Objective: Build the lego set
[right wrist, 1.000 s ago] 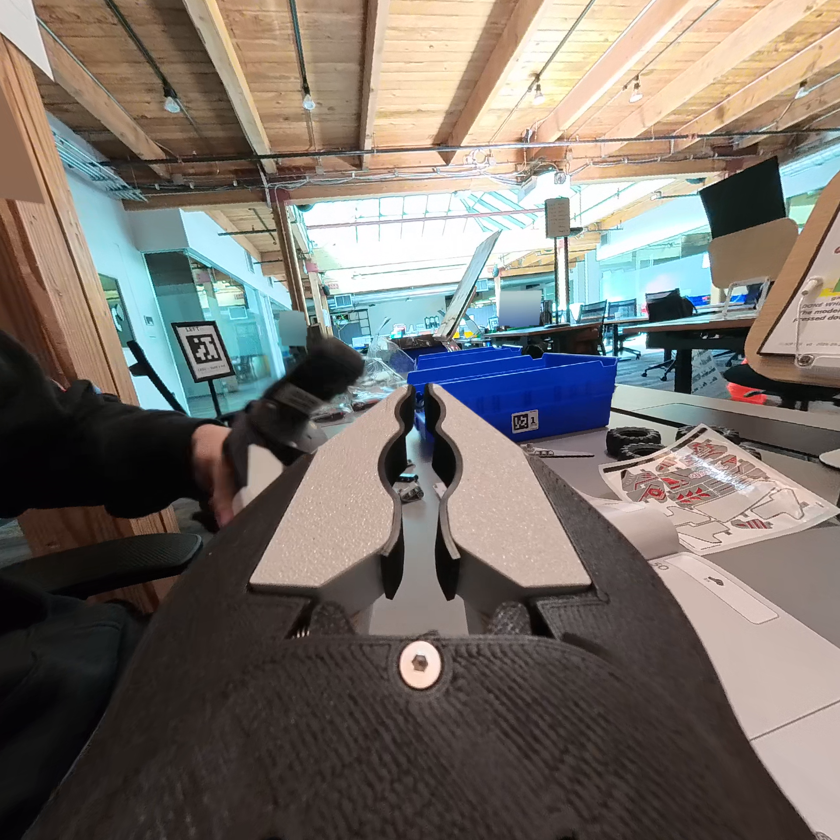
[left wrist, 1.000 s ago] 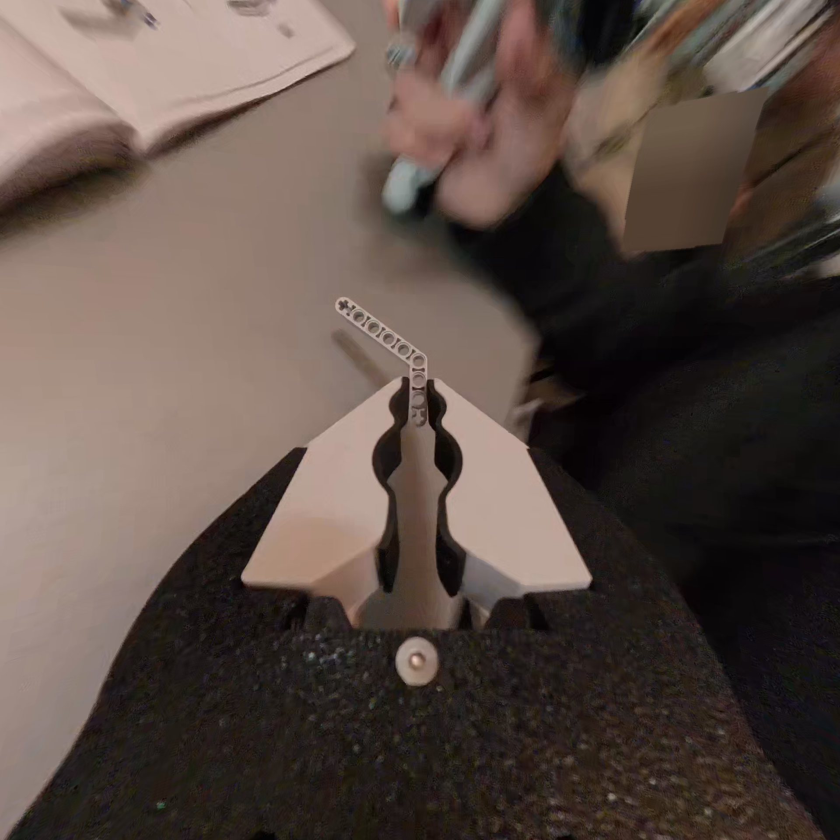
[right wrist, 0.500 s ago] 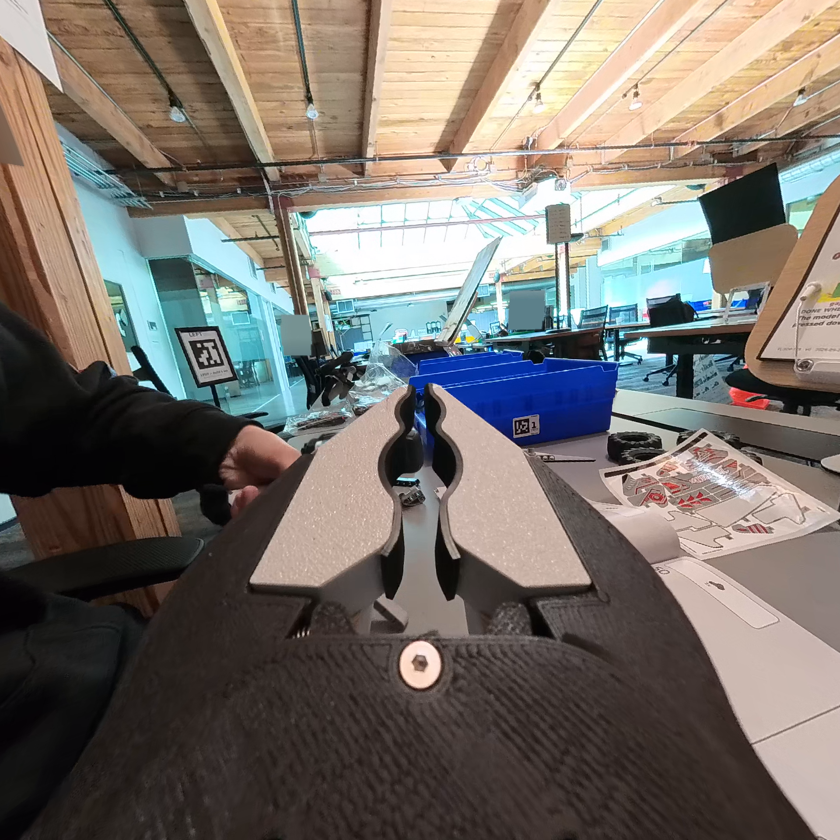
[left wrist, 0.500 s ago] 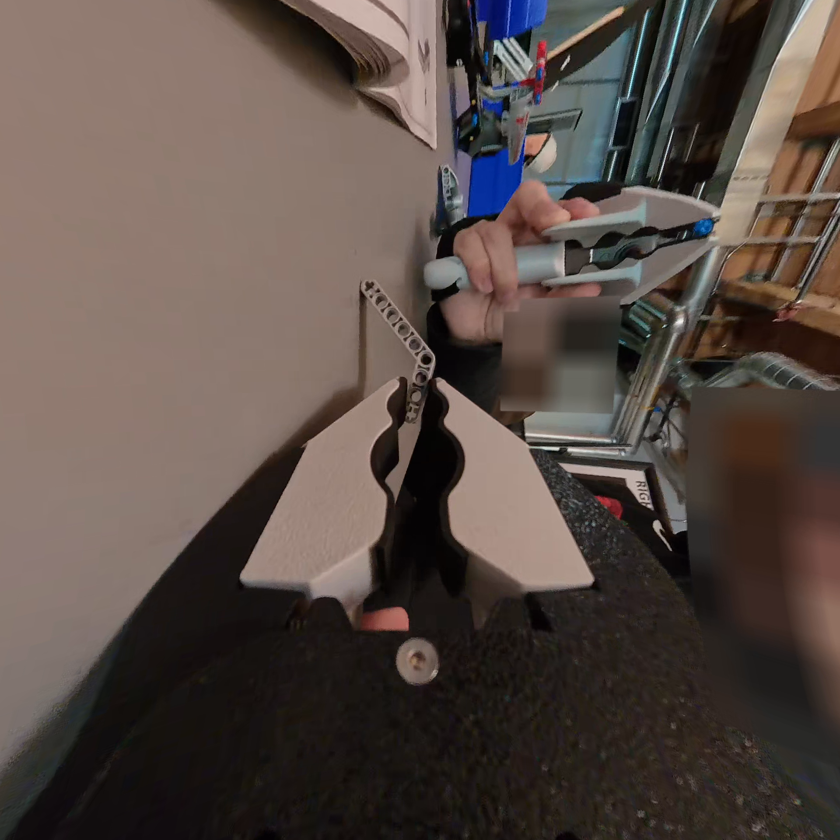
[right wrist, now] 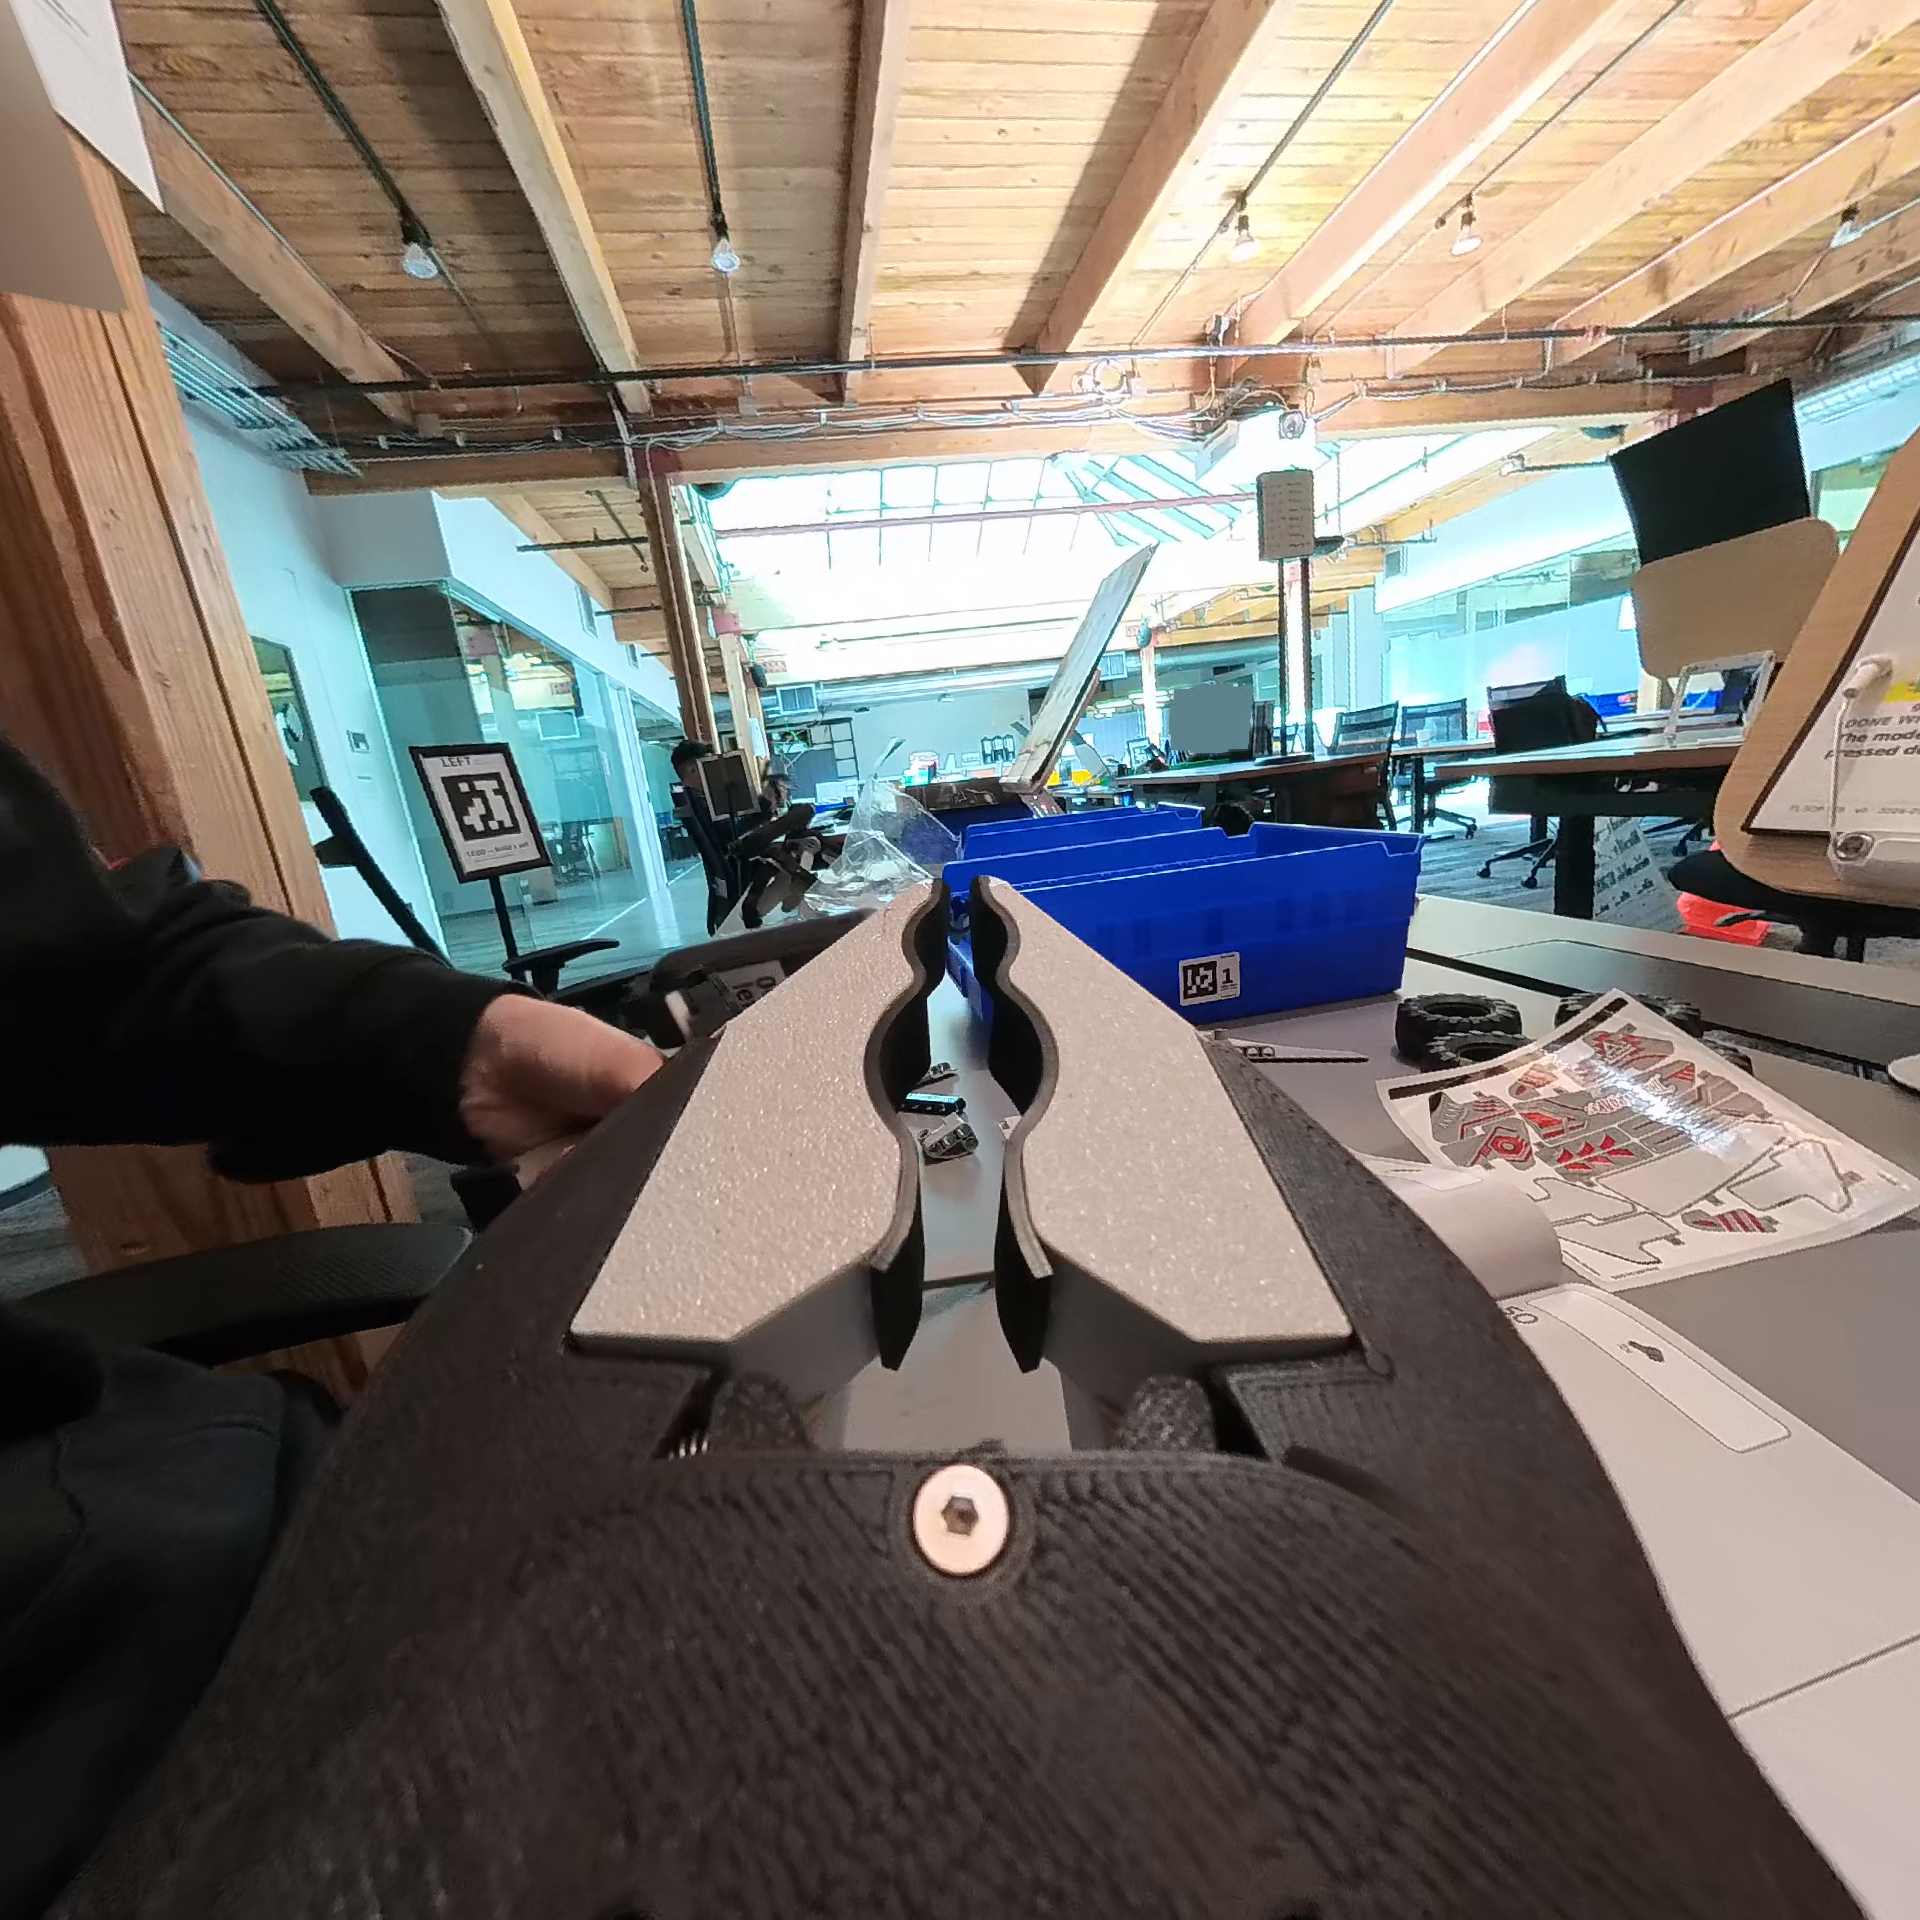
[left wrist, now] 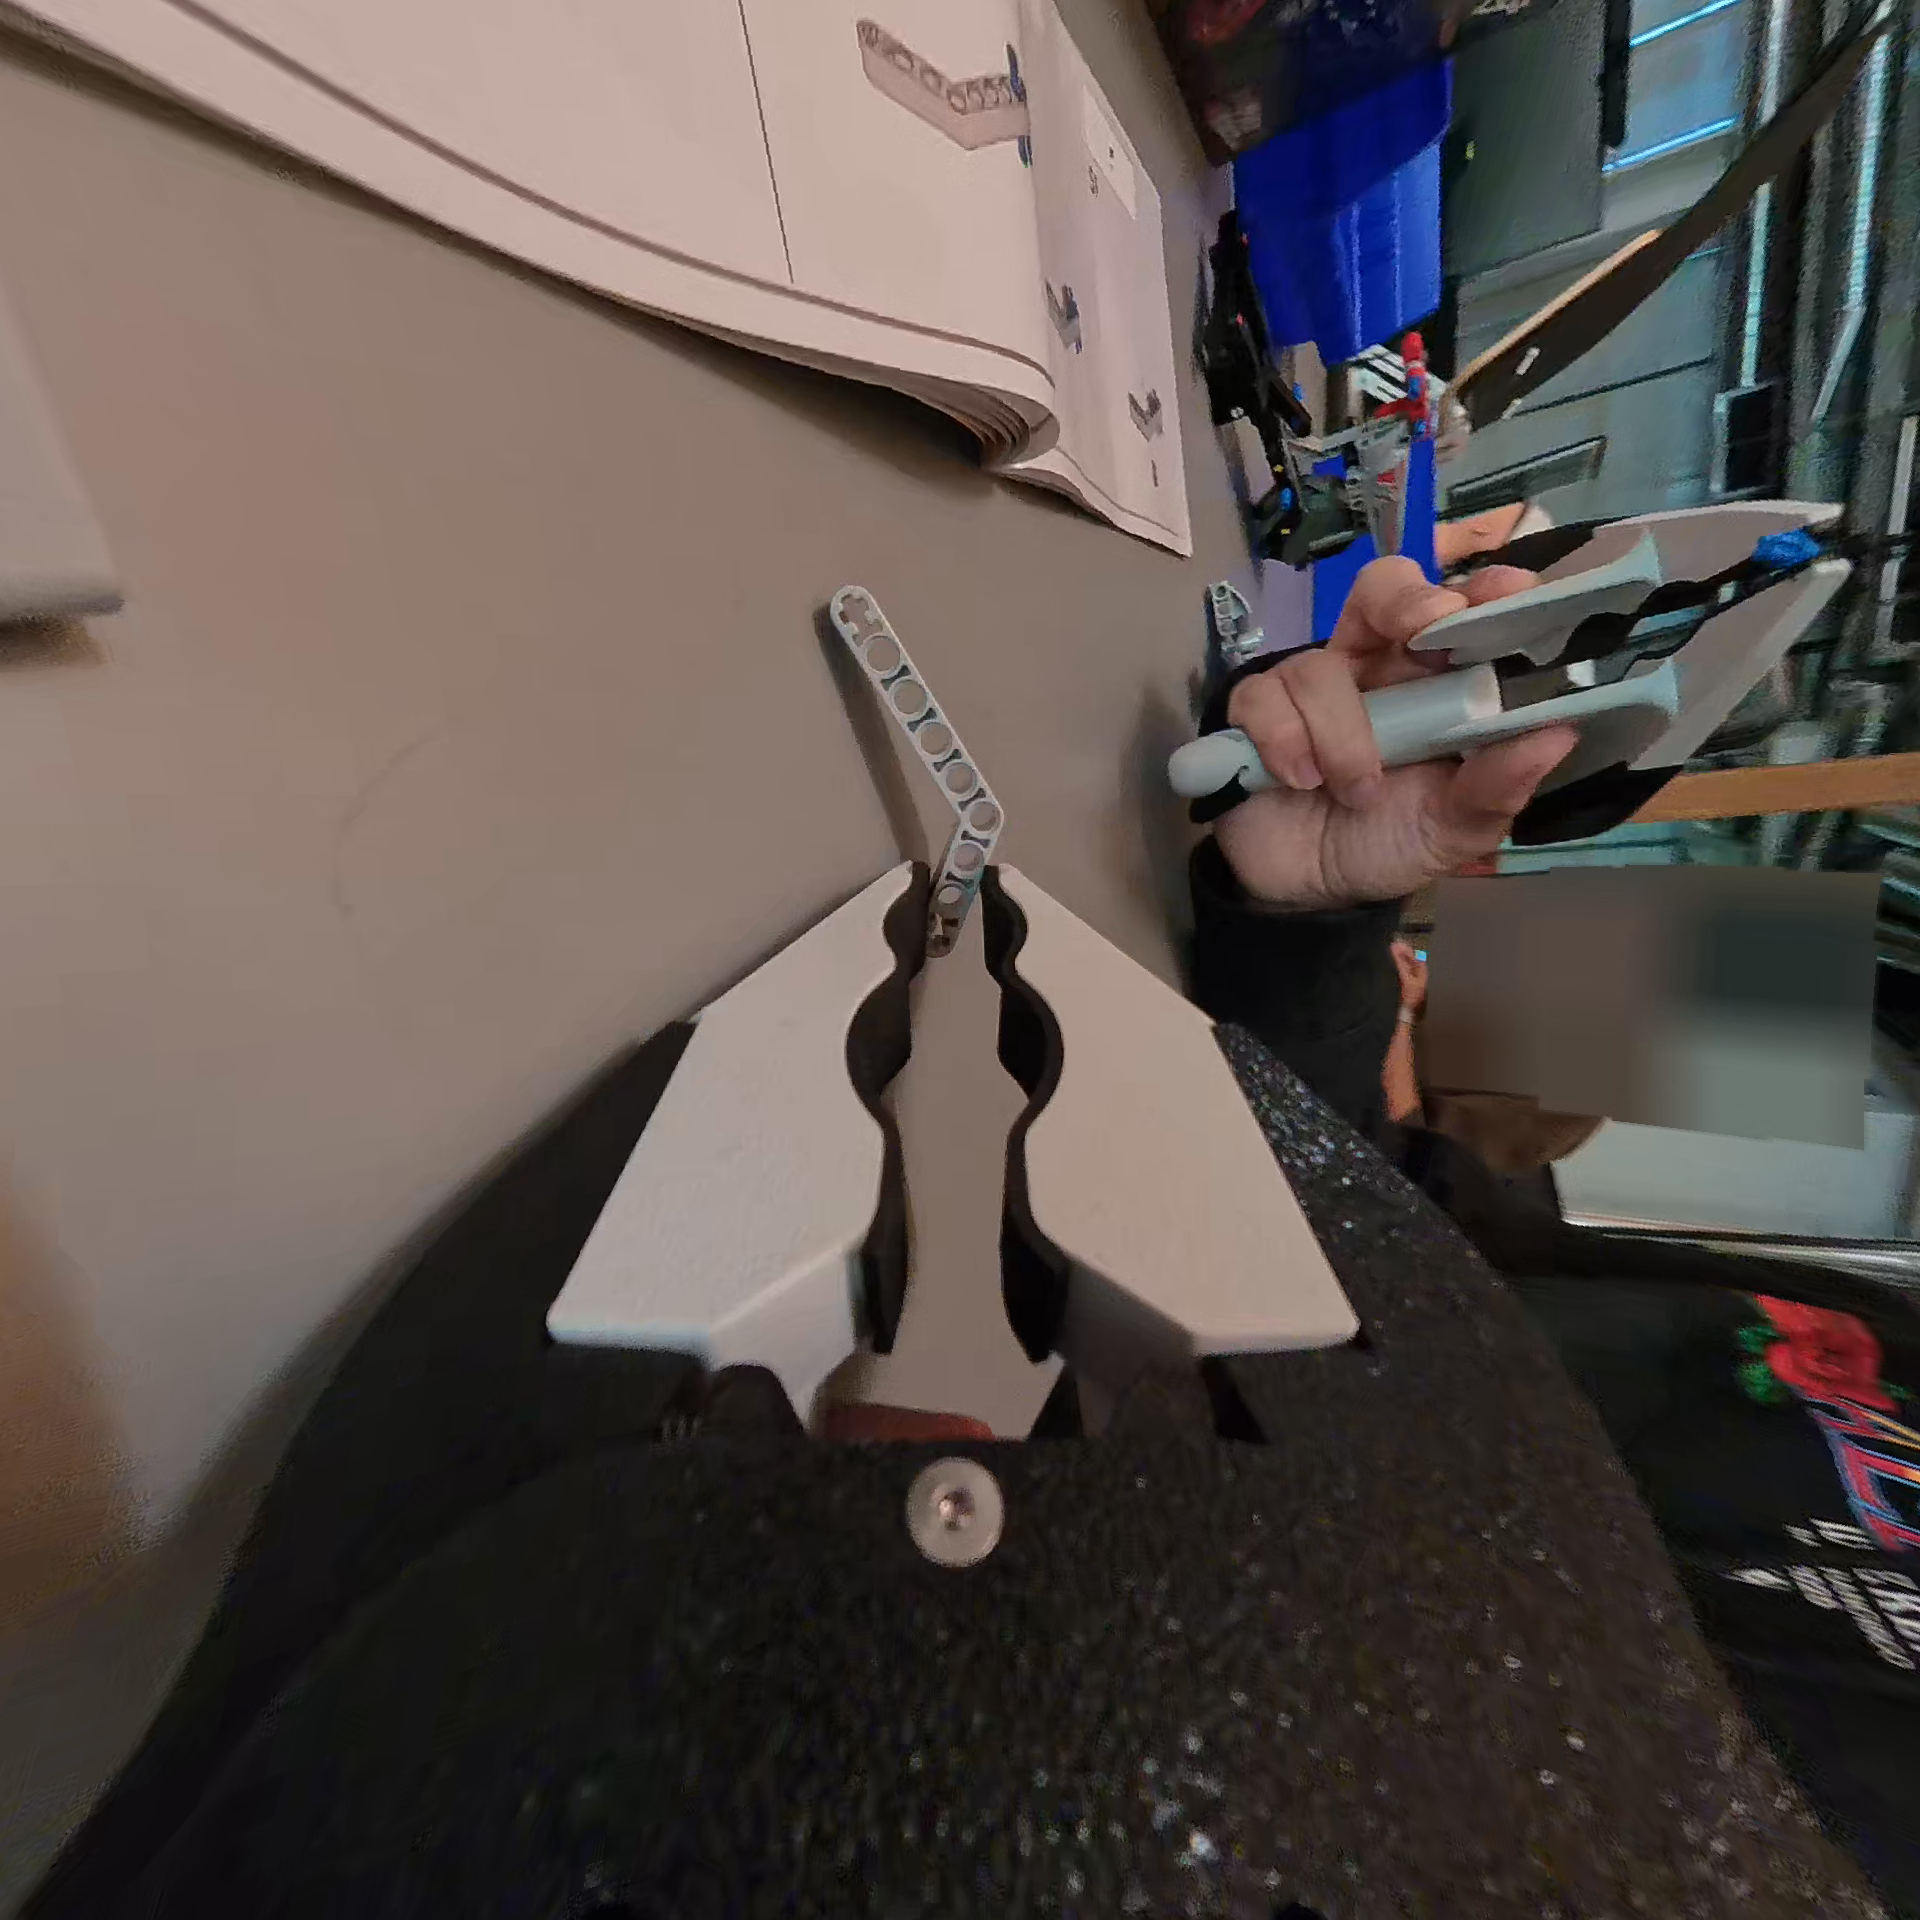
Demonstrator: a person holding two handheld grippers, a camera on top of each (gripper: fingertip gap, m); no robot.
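Lego bent beam (left wrist: 930, 748) sits pinched in the left tongs (left wrist: 956, 883) above the desk (left wrist: 416, 727); right tongs (left wrist: 1818, 566) nip a blue pin (left wrist: 1785, 547), best aligned squarely before pressing.

The beam (left wrist: 928, 743) is light grey with round holes, the tabletop (left wrist: 436, 727) grey, the bin (right wrist: 1195, 925) blue, the sticker sheet (right wrist: 1621, 1132) apparently red-grey.
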